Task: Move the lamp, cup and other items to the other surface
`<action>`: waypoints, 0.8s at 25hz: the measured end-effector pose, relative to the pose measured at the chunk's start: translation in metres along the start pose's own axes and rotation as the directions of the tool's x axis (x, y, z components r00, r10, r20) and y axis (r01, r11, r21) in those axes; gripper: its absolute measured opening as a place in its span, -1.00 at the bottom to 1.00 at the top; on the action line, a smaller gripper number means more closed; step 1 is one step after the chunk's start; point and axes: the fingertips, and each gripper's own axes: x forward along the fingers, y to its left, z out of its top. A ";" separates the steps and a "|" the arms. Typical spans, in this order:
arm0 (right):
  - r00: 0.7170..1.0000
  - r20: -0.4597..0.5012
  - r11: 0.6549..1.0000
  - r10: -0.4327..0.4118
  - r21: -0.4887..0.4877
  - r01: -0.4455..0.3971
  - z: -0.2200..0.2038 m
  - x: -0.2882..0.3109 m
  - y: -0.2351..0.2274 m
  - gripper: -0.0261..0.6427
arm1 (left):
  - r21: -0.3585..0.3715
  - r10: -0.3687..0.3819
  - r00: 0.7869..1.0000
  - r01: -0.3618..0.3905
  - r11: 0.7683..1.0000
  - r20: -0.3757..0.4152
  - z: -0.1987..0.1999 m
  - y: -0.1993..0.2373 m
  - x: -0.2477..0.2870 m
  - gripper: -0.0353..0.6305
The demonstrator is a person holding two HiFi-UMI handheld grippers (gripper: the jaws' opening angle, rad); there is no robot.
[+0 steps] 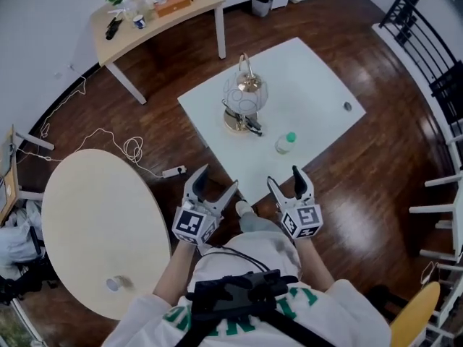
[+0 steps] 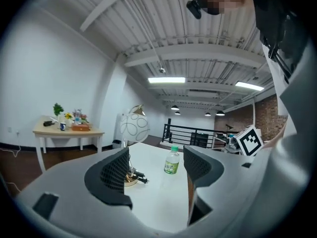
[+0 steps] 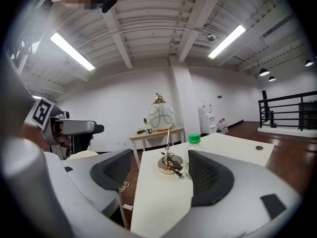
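A lamp (image 1: 244, 96) with a white globe shade and a gold base stands on the white square table (image 1: 318, 78). A clear bottle (image 1: 286, 142) with a green cap stands just to the right of it. Both grippers hover over the table's near corner, short of these things. My left gripper (image 1: 218, 178) is open with nothing between its jaws, and so is my right gripper (image 1: 284, 176). The left gripper view shows the lamp (image 2: 133, 128) and bottle (image 2: 172, 161) beyond the left gripper (image 2: 156, 165). In the right gripper view the bottle (image 3: 193, 142) is half hidden by a jaw of the right gripper (image 3: 158, 170), beside the lamp (image 3: 159, 115).
A round beige table (image 1: 94, 215) at the left bears a small grey cup (image 1: 114, 284). A small dark disc (image 1: 347, 107) lies on the white table's right side. A cluttered wooden desk (image 1: 155, 9) stands at the back. A power strip (image 1: 173, 170) lies on the floor, and a railing (image 1: 427, 42) is at the right.
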 end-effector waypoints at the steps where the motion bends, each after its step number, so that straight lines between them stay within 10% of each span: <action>1: 1.000 -0.002 1.000 -0.024 0.007 0.024 -0.001 -0.003 -0.011 0.19 | -0.001 -0.023 1.000 0.023 1.000 -0.006 0.001 -0.007 0.009 0.11; 9: 0.995 -0.022 0.996 -0.094 0.001 0.094 -0.013 0.021 -0.083 0.17 | -0.057 -0.068 0.996 0.064 0.996 -0.062 0.009 -0.037 0.062 0.11; 20: 0.994 -0.107 1.000 -0.023 -0.015 0.022 -0.050 0.082 -0.105 0.17 | -0.018 0.065 0.992 -0.067 0.998 -0.108 -0.015 -0.016 0.061 0.11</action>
